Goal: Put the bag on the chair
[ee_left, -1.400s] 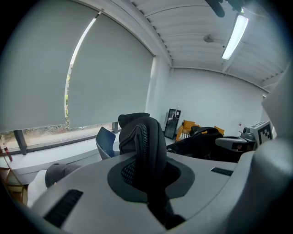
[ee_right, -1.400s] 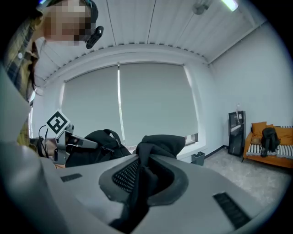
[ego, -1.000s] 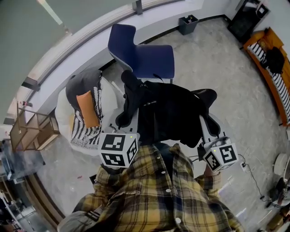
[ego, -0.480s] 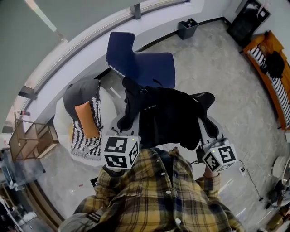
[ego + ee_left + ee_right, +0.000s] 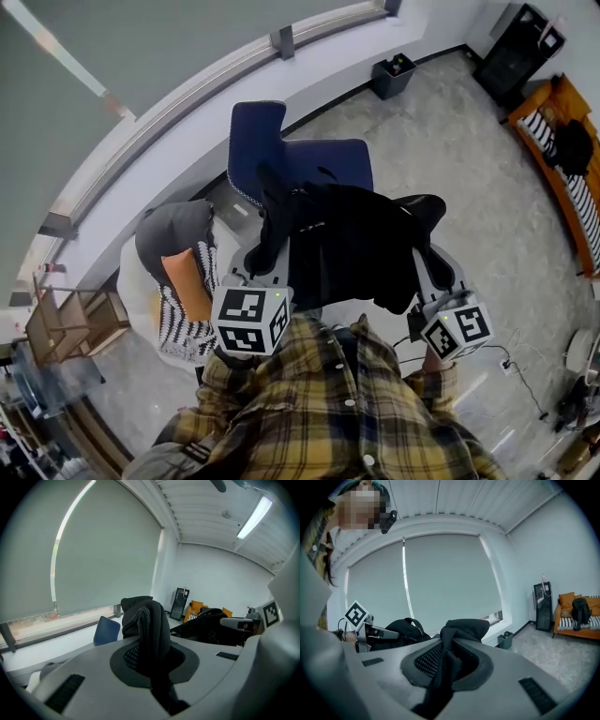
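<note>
A black bag (image 5: 342, 239) hangs in the air between both grippers, just in front of and partly over the blue chair (image 5: 309, 159). My left gripper (image 5: 267, 267) is shut on a strap of the bag (image 5: 150, 634) at its left side. My right gripper (image 5: 433, 267) is shut on black fabric of the bag (image 5: 447, 663) at its right side. In the left gripper view the blue chair (image 5: 107, 630) shows low by the window. The bag hides most of the chair's seat in the head view.
A white armchair with a grey cushion, an orange cushion (image 5: 192, 286) and a striped throw stands left of the blue chair. A small dark bin (image 5: 392, 75) stands by the wall. An orange bench (image 5: 567, 159) holding a black bag is at the right. A wooden shelf (image 5: 70, 323) is at far left.
The person has stepped closer to the blue chair with the bag held in both grippers; the bag now overlaps the chair's seat more. Both grips stay the same.
</note>
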Available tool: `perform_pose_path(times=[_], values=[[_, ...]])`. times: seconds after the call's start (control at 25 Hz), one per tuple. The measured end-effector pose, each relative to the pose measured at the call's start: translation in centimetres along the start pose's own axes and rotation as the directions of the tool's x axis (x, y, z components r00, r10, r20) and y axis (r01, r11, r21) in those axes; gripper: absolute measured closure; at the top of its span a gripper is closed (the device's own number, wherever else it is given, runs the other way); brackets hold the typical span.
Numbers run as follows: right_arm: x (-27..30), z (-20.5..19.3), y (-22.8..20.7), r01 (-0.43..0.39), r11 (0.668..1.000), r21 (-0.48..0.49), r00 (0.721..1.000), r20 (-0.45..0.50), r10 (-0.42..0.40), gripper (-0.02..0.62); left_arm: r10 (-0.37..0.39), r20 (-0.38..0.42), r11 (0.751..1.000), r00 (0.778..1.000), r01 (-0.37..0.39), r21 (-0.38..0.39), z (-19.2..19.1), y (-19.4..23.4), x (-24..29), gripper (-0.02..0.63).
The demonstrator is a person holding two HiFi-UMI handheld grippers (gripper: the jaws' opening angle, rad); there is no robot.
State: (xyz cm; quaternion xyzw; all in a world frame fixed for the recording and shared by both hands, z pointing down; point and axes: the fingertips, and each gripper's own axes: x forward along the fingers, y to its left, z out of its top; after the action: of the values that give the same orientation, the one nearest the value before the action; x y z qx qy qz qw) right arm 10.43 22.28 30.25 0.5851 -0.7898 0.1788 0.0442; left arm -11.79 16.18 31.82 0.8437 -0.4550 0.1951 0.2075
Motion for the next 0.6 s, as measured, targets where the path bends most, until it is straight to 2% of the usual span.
perform_pose_path(times=[0.32, 0.6], values=[[3.4, 1.4, -0.4, 0.038, 0.999, 0.025, 0.999, 0.001, -0.038, 0.541, -0.026, -0.016, 1.0, 1.0, 0.026, 0.001, 1.8, 3.0, 2.1, 0.571], [4.4, 1.1, -2.1, 0.07, 0.996, 0.063, 0.997, -0.022, -0.069, 0.541, -0.045, -0.054, 0.999, 0.998, 0.045, -0.006, 1.8, 3.2, 4.1, 0.571]])
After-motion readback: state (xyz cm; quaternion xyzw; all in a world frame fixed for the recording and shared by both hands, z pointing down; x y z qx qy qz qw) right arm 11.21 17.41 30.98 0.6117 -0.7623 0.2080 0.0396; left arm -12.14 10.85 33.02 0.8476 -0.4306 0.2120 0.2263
